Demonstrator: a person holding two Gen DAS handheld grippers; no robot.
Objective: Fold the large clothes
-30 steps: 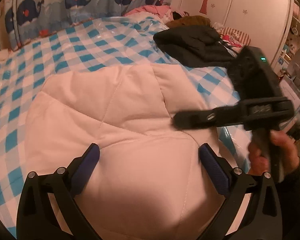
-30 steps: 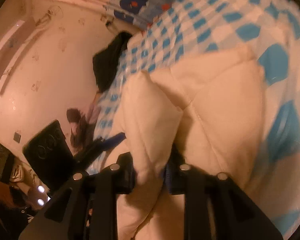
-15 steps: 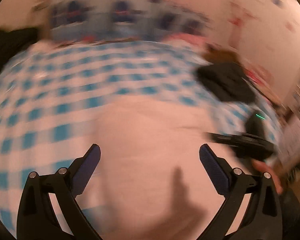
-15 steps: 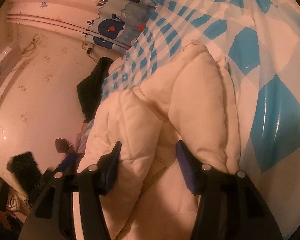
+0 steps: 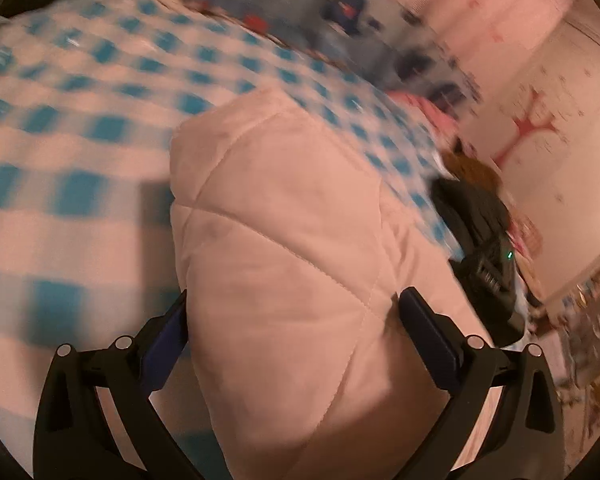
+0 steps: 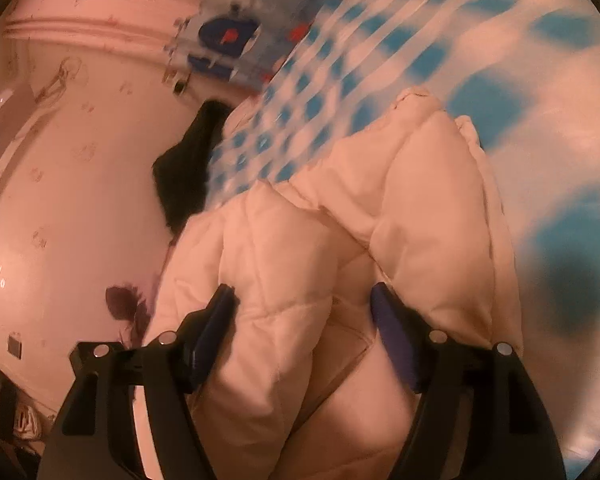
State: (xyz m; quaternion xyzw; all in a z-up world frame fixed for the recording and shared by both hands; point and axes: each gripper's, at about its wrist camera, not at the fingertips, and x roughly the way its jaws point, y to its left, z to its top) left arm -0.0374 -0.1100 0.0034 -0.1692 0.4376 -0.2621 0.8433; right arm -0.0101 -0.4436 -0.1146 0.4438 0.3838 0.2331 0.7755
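Since a second ago, the right gripper point(image 6: 304, 316) has let go of the fold of the cream quilted jacket point(image 5: 284, 264) it was clamping; its jaws are opening, with a puffy fold between the pads but not squeezed. Meanwhile the left gripper point(image 5: 292, 328) has swung to the side, and the jacket's folded edge now bulges up between its spread, released jaws, with nothing clamped.

One jacket lies folded on one blue-and-white checked bedsheet point(image 5: 100, 128), which stretches ahead of and to either side of both pairs of jaws. One dark garment point(image 6: 188, 176) sits far ahead of the right jaws, at the bed's edge. One whale-print curtain point(image 6: 228, 36) hangs beyond. No readable writing shows anywhere.
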